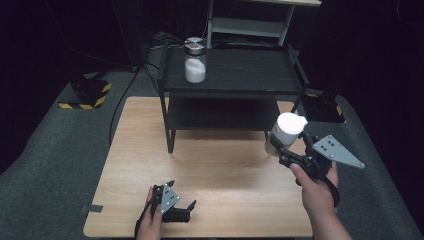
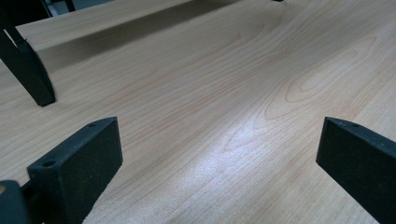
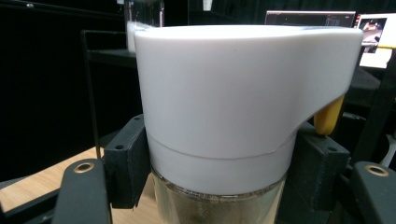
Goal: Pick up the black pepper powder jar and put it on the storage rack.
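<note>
High view: right gripper clamping white-lidded jar, lifting it clear of the surface, probably heading for the black shelf rack; lidded jar of white powder already occupying the rack's top left.

Left gripper view: left gripper idling, jaws spread wide, gripping nothing; rack leg nearby.

Right gripper view: jaws pinching the jar just beneath its lid, yellow tab projecting.

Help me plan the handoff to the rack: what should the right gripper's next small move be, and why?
Probably carry the white-capped jar forward and left toward the black rack's top shelf. The right gripper is clamped on it just below the cap, held above the table, and the shelf has open space beside the jar of white powder. The left gripper rests open near the table's front edge.
</note>
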Demonstrator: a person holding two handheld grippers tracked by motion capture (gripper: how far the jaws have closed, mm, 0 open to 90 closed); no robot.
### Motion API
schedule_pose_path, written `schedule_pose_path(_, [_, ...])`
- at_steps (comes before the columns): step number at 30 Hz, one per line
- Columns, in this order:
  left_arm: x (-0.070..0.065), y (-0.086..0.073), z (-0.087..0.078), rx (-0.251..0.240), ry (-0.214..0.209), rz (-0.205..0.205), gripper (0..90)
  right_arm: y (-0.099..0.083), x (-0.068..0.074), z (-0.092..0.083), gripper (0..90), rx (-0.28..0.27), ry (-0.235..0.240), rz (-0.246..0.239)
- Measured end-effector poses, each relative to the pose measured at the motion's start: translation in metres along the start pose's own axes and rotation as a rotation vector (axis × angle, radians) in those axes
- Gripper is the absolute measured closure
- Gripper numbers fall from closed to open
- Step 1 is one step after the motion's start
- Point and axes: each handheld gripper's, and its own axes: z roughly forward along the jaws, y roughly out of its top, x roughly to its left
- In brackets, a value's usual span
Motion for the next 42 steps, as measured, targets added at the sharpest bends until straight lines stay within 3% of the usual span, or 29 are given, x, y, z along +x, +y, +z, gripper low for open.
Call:
schedule_pose_path(9, [0.000, 0.000, 0.000, -0.003, 0.003, -0.005, 0.6, 0.020, -0.007, 0.012, 30.5, -0.015, -0.012, 0.030])
schedule_pose_path(19, [0.001, -0.001, 0.000, -0.005, -0.001, -0.004, 0.6, 0.047, -0.011, 0.026, 30.6, -0.031, -0.035, 0.027])
schedule_pose_path(34, [0.001, -0.002, -0.001, -0.010, -0.002, -0.009, 0.6, 0.077, -0.018, 0.059, 30.5, -0.038, -0.077, 0.067])
schedule_pose_path(42, [0.003, -0.003, -0.003, -0.012, -0.006, -0.009, 0.6, 0.089, -0.021, 0.079, 30.5, -0.031, -0.105, 0.063])
